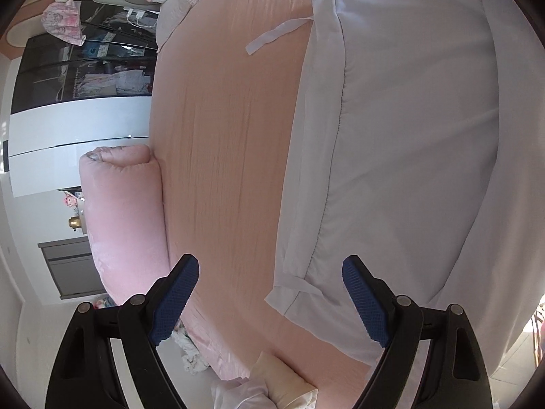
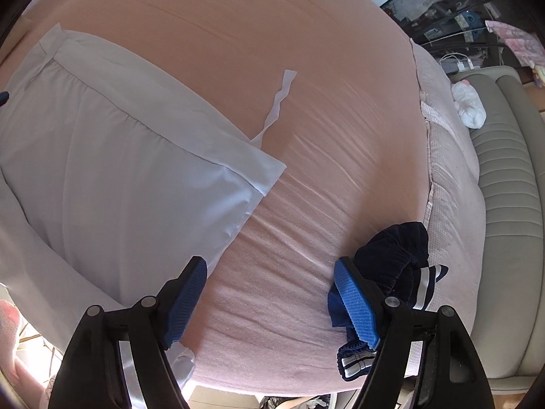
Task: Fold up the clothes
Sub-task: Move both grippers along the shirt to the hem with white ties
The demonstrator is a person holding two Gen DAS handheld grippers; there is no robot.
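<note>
Garment [image 1: 408, 156], white, lies flat on the bed [image 1: 221, 170] beyond both tongs [image 1: 270, 301] [image 2: 270, 301], released; only the right view shows navy clothing [image 2: 395, 259].

A pink bedsheet [image 1: 221, 136] stretches wide, rippled in the right wrist view. A rolled pink quilt [image 1: 122, 218] lies along its edge. Beyond it, a dark glass cabinet [image 1: 85, 68]. A beige padded headboard [image 2: 507, 204] borders the bed, with a white plush toy [image 2: 470, 104] resting there.

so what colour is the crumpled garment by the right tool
Dark navy garment with silver-white stripes, clearest in the right wrist view.
</note>
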